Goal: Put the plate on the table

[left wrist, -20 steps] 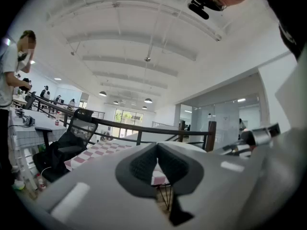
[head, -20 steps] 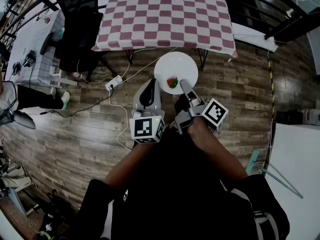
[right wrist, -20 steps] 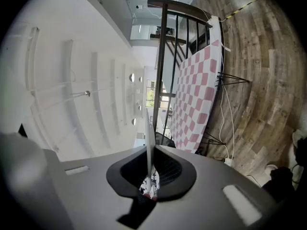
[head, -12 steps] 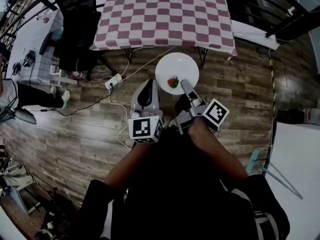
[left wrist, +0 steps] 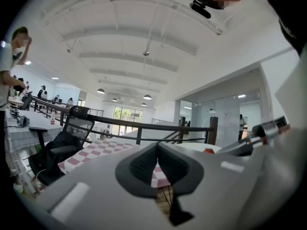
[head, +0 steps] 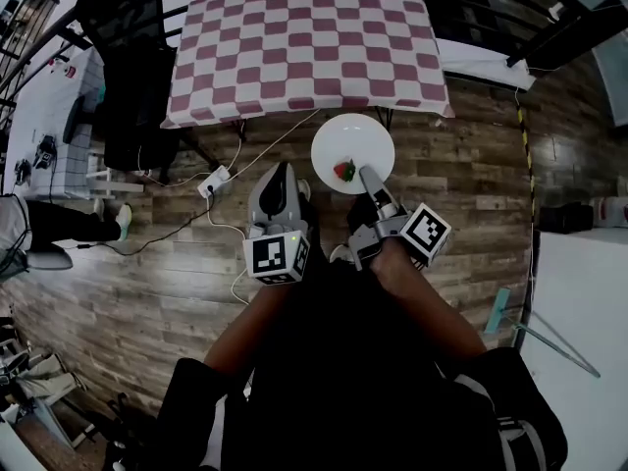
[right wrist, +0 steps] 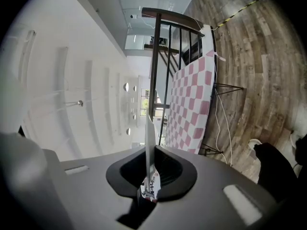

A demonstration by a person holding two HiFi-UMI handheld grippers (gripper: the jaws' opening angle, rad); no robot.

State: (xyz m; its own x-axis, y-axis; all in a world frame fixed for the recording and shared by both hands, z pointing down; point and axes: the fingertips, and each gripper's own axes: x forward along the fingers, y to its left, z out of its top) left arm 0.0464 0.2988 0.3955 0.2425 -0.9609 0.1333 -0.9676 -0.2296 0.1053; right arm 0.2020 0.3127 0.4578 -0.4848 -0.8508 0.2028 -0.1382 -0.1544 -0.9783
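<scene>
Fingers (right wrist: 169,170) of our right gripper (head: 367,177) are clamped on the near rim of the white plate (head: 345,137), which shows edge-on between the pads in the right gripper view. That gripper is rolled onto its side, so one finger lies above the rim and the other below it. Our left gripper (head: 281,171) has its fingers pressed together with nothing between them. It sits upright just beside the plate, to the left, without touching it.

Both our forearms reach forward from the body side by side, and both grippers point toward the table a little below level.

Below us spreads the wooden floor (head: 147,263). Ahead stands the table (head: 304,47) under a red-and-white checked cloth. We hold the plate in the air over the floor, just short of the table's near edge and not on it. On the plate's near side, next to the right gripper's tip, lies a strawberry (head: 343,171).
</scene>
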